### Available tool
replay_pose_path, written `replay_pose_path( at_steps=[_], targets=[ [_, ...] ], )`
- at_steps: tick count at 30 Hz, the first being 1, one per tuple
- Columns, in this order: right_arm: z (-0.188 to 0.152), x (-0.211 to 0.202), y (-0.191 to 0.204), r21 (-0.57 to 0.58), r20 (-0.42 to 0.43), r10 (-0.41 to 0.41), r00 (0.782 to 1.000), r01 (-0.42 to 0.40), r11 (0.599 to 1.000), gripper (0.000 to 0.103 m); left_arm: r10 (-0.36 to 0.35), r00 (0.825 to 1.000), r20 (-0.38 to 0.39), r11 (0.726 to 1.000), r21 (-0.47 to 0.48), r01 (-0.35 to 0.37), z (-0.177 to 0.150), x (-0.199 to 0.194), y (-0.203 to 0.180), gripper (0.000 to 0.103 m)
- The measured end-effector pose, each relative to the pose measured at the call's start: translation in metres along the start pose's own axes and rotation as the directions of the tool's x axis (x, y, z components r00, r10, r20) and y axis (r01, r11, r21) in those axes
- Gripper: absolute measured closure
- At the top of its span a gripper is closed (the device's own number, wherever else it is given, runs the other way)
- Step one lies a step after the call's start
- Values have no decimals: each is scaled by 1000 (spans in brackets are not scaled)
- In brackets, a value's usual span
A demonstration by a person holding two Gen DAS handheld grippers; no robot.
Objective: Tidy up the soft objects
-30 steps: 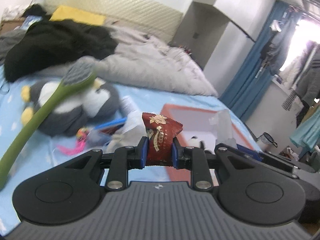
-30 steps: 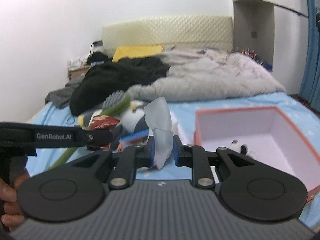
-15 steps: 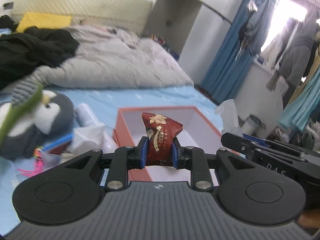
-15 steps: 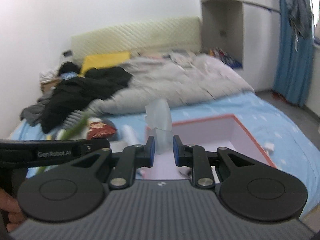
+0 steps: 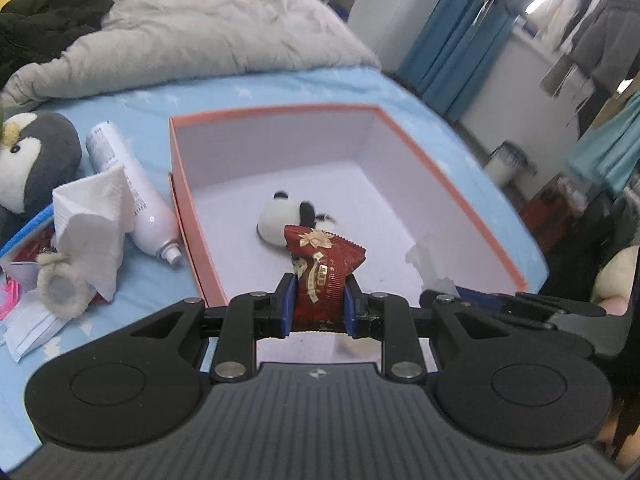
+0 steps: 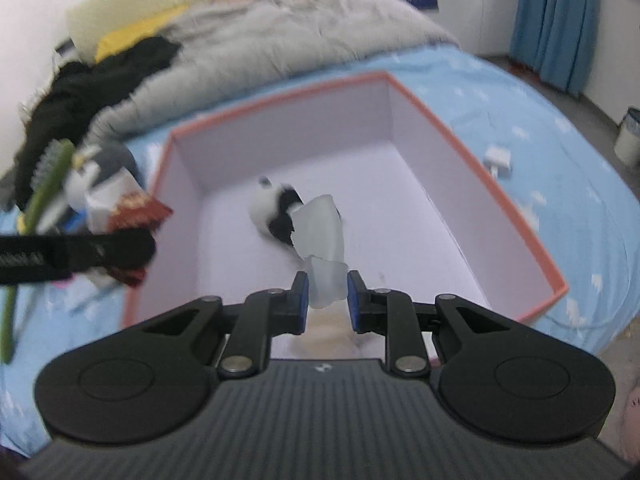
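- Two grippers hang over the orange-rimmed box (image 5: 452, 184), both pointing down into it.
- Left gripper (image 5: 318, 306): jaws clamped on a red snack packet (image 5: 322, 268), packet upright between the blue pads, above the box's near edge.
- Right gripper (image 6: 328, 300): a pale translucent soft piece (image 6: 322, 236) sits between the pads. It touches the left pad; a slight gap shows at the right pad, so whether the grip is firm cannot be told. The piece is over the box interior.
- Inside the box: small panda plush (image 5: 282, 220) on the floor, near the middle.
- Left of the box, on the blue sheet: white bottle (image 5: 132, 192) just beside the box wall, crumpled tissue (image 5: 94, 220), penguin plush (image 5: 34, 156), face mask (image 5: 26, 326).
- Beyond the box: grey duvet (image 5: 192, 24).
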State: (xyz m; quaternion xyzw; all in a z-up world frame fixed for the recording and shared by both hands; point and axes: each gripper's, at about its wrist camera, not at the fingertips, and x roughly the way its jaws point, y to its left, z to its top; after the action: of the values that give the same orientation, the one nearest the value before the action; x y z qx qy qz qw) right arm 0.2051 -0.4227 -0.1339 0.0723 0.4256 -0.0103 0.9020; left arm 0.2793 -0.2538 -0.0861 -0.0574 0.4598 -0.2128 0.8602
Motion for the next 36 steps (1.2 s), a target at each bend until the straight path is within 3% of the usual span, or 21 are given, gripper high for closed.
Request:
replay_pose_path(
  at_steps=[3,8,9,11,12,24,30,36],
  targets=[
    [-7,8,-4,-9,-21,-38,999,38,999,78,5,1000,-30,1000,30,-4,0,12,-8,75],
    [-14,13,-2,-2,-44,-22,999,22,1000,74,-28,998,-61,999,44,31,-3,24,-14,74],
    [-16,12,-1,2,-42,-13,999,13,1000,69,-24,997,-67,998,52,27,-4,25,-14,74],
    [-15,10,-4,11,-38,-1,999,1,1000,68,-18,997,-75,998,56,23,-9,24,-13,57],
    [-15,8,-4,11,-31,2,1000,-1,1000,66,-18,998,-68,998,53,22,-12,22,-12,54],
    [-8,-37,5,21,107,33,994,-35,999,68,-11,995,94,995,100,1,-19,-51,-15,53],
    [-5,-74,20,3,204,60,977,-62,998,68,-32,979,202,990,141,3,-12,-101,-20,53],
    [-12,-108,44,-36,293,78,953,-70,997,68,-73,957,282,986,162,27,-25,-145,-13,53]
  ],
)
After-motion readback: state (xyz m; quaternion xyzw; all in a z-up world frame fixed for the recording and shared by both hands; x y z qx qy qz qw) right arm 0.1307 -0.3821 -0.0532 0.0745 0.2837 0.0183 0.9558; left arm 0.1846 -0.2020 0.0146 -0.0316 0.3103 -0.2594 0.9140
